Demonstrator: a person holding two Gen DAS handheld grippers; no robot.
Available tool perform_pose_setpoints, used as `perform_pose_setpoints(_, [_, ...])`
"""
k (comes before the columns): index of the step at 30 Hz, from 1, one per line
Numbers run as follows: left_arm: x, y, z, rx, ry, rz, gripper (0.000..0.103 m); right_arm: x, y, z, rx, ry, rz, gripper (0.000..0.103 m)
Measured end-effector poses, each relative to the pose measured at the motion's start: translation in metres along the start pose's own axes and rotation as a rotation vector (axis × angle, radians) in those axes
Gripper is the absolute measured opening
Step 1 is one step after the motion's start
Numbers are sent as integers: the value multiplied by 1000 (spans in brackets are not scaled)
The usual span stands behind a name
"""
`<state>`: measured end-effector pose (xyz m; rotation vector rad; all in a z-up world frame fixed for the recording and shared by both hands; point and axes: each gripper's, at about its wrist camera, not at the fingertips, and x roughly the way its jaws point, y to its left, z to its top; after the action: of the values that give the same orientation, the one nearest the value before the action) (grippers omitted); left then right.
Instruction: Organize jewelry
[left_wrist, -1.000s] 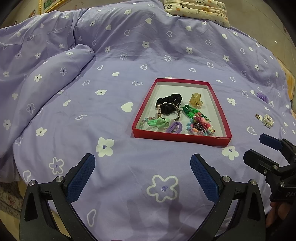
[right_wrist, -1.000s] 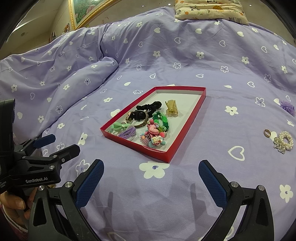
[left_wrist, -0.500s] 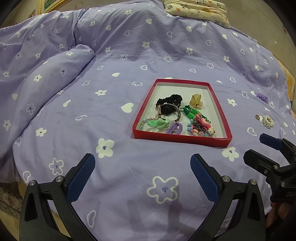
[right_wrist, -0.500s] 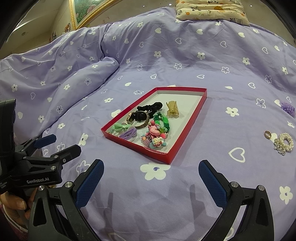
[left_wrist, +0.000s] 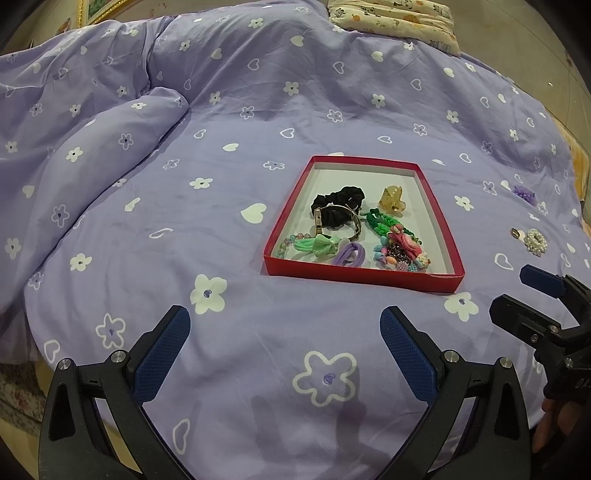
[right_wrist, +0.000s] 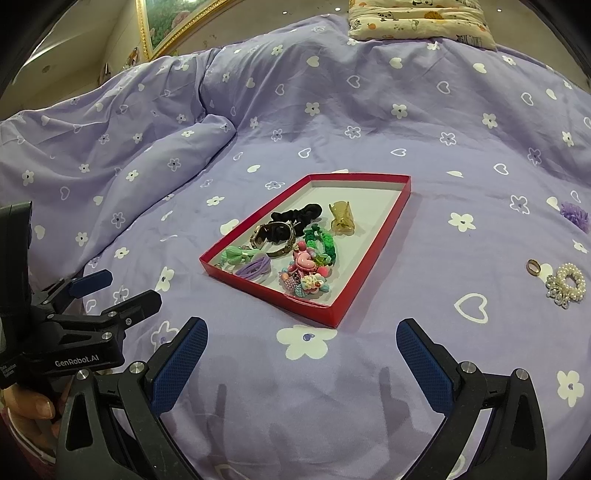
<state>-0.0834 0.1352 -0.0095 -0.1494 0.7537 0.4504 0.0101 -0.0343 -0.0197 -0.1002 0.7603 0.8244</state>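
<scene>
Two claws are mine, and both hang above the lilac bedspread printed with white flowers and hearts (left_wrist: 258, 92). My left gripper (left_wrist: 284, 354) has its blue-padded fingers spread wide with nothing between them; my right gripper (right_wrist: 301, 360) is spread just as wide and equally bare. From the left wrist view I see my right claw low at the edge of the picture, off to the right of the box.

Ahead of both lies the shallow red cardboard tray with a white floor (left_wrist: 286, 218), flat on the cover. Inside it, toward the far half, sit a black fabric scrunchie (left_wrist: 338, 199) and an amber translucent claw clip (left_wrist: 392, 199), near each other but apart. A metal-banded wristwatch (right_wrist: 271, 240) lies against the scrunchie. Nearer to me are a mint green bow hair tie (left_wrist: 317, 245), a purple coiled hair loop (left_wrist: 349, 254) touching it, a green braided band (left_wrist: 384, 223), and a pink and multicoloured bead cluster (left_wrist: 402, 253) close to the near wall.

Outside the tray, well to its right on the cover, lie a small brown ring (right_wrist: 533, 266) and just beside it a white pearl bead scrunchie (right_wrist: 567, 283). Farther back rests a small purple ruffled hair tie (right_wrist: 574, 214). A cream patterned pillow (right_wrist: 421, 18) sits at the far end of the bed.
</scene>
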Motion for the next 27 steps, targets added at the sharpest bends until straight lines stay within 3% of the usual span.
perform_pose_setpoints(27, [11, -5, 2, 12, 19, 0, 103, 7, -12, -1, 16, 13, 12, 103])
